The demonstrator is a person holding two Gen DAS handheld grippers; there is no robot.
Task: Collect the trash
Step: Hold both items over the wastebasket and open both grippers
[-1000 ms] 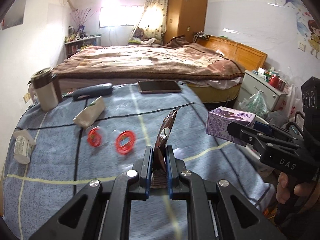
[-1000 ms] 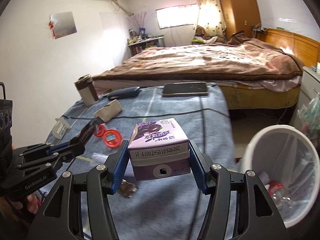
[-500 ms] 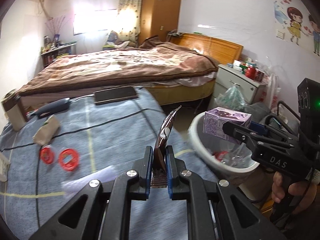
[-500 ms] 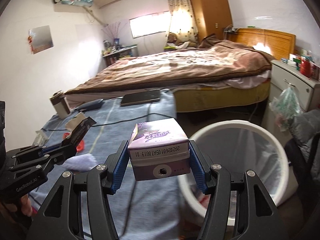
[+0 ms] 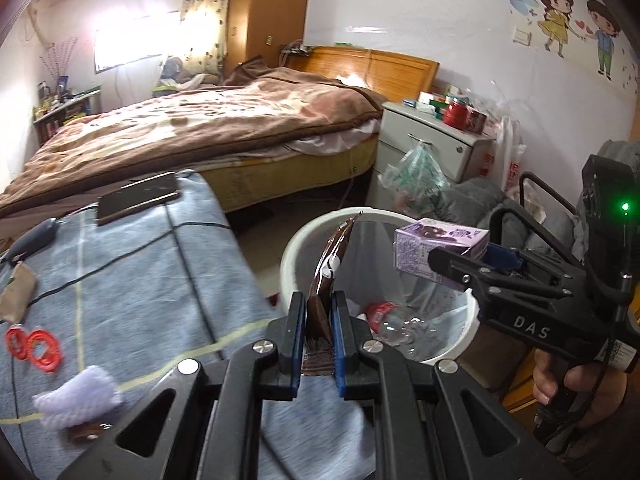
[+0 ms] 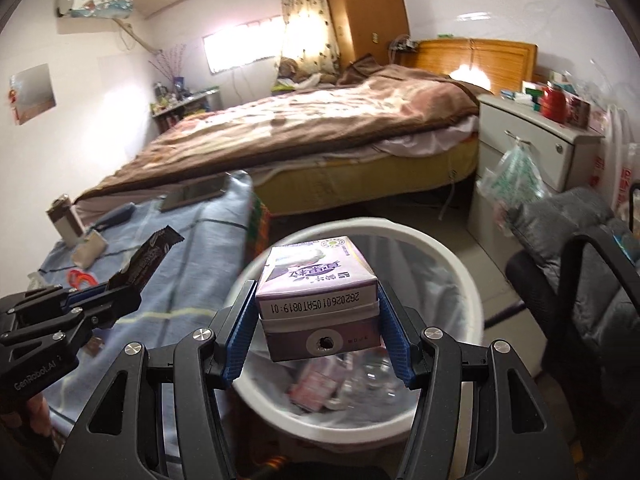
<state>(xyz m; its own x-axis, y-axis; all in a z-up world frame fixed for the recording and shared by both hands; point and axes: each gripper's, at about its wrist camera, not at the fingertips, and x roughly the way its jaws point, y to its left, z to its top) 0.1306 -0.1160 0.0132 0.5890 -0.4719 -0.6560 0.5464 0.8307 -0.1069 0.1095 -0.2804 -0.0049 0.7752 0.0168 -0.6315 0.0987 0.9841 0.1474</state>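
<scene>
My left gripper [image 5: 318,312] is shut on a brown snack wrapper [image 5: 330,258] that stands up between its blue pads, at the near rim of the white trash bin [image 5: 296,248]. My right gripper [image 6: 316,320] is shut on a purple drink carton [image 6: 316,280], held over the mouth of the white trash bin [image 6: 460,256]. In the left wrist view the purple carton [image 5: 436,246] hangs above the bin's right side. In the right wrist view the wrapper [image 6: 152,256] shows at the left, over the blue cloth. Bottles and wrappers lie inside the bin.
The blue-clothed table [image 5: 120,264] carries red rings [image 5: 36,350], a white crumpled tissue [image 5: 76,400], a tablet [image 5: 138,198] and a small packet [image 5: 18,292]. Behind it is a bed [image 5: 200,128]; a white nightstand [image 5: 432,148] and a black chair [image 6: 576,280] flank the bin.
Both grippers have swung right from over the table to the trash bin, still holding the wrapper and the carton. The bin now fills the middle of both views.
</scene>
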